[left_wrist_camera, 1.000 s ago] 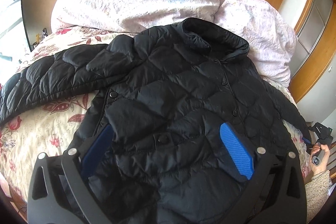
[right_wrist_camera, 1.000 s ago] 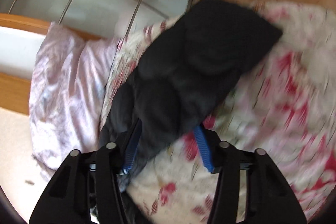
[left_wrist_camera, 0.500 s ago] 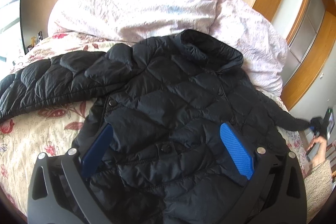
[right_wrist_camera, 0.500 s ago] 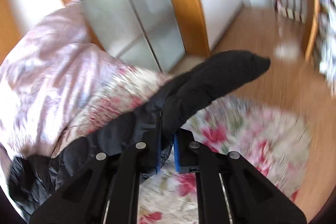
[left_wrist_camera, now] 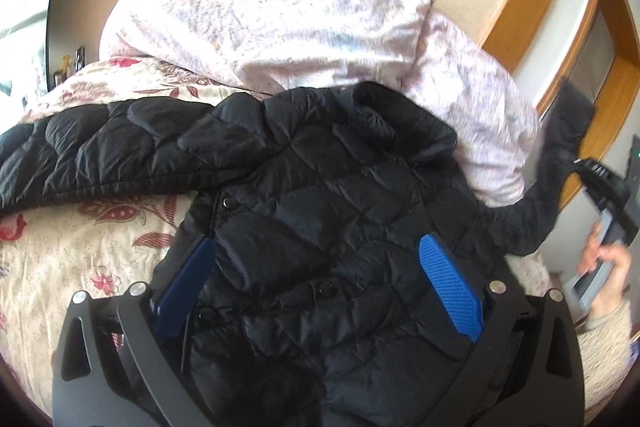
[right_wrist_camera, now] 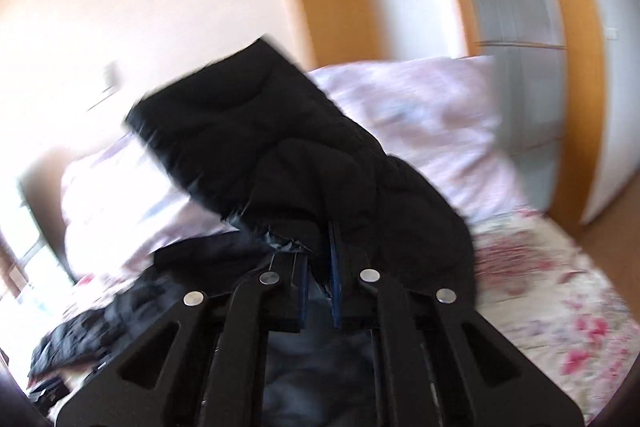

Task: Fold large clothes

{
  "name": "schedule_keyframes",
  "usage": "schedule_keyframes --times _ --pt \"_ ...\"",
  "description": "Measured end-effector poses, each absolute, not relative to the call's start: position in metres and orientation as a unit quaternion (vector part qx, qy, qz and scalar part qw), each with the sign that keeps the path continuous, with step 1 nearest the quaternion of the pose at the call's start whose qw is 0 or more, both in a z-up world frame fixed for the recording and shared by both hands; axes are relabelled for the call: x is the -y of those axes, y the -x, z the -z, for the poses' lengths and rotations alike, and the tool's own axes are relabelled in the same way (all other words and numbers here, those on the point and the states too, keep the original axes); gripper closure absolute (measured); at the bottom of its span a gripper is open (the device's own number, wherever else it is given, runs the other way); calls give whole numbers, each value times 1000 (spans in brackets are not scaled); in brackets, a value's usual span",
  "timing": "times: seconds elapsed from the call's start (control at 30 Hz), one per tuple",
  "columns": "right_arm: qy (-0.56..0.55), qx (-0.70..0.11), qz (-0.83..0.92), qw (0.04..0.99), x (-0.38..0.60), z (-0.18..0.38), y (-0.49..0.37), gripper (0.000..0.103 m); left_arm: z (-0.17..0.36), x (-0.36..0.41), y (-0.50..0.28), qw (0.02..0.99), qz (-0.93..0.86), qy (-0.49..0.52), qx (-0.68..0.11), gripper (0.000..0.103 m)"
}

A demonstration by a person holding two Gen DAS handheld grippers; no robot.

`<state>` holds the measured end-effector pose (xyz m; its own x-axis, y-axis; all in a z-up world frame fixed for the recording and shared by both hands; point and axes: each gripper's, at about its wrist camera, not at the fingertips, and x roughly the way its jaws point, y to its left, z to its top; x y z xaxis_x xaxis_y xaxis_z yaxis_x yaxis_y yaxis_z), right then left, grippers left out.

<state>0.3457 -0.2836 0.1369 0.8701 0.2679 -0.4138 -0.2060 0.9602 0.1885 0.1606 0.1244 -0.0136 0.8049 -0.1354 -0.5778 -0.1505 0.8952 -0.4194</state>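
On the bed (left_wrist_camera: 80, 267): black quilted jacket (left_wrist_camera: 320, 195) lies front-up on the floral cover, collar toward the pillows (left_wrist_camera: 280, 19).
Left sleeve: spread flat across the cover toward the left edge of the left wrist view.
Right sleeve (right_wrist_camera: 256, 131): off the bed, cuff end up in the air in front of the pillows; seen at the right edge of the left view too.
Left gripper (left_wrist_camera: 320, 287): low over the jacket's front, angled down, jaws spread wide; blue pads (left_wrist_camera: 452, 291) straddle the snap placket. Whether the pads touch the fabric: cannot tell.
Right gripper (right_wrist_camera: 318, 271): jaws pinched together on the right sleeve, fabric bunched between the pads, cuff sticking out past the tips. View is motion-blurred.
Right hand (left_wrist_camera: 608, 267): at the right edge of the left view, wrapped around the grey handle, knit cuff at the wrist.
Change, right: a second ago the jaws stood apart around the sleeve lying on the cover; they have since closed on it, and the gripper has rolled and lifted, so the sleeve now stands up against wall and wardrobe (right_wrist_camera: 516, 27).
Change, left: slight shift only; jaws as wide as before, jacket body unmoved.
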Motion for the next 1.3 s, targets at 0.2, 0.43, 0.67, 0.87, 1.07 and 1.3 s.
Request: schedule_keyframes --times 0.2,0.43,0.67,0.87,1.07,1.3 --pt "-53 -316 -214 923 208 -95 -361 94 15 -140 -157 908 10 262 -326 2" --pt "-28 -382 -239 892 146 -55 -358 94 16 -150 -152 906 -2 259 -334 2" --pt "19 -438 -230 869 97 -16 -356 94 14 -156 -147 909 2 257 -329 2" --pt "65 -458 -208 862 63 1 -358 93 14 -160 -147 908 1 263 -326 2" --pt "215 -425 -176 862 34 11 -339 85 14 -171 -142 903 -1 277 -328 2" --pt "238 -415 -226 848 25 9 -308 23 20 -191 -134 885 5 329 -329 2"
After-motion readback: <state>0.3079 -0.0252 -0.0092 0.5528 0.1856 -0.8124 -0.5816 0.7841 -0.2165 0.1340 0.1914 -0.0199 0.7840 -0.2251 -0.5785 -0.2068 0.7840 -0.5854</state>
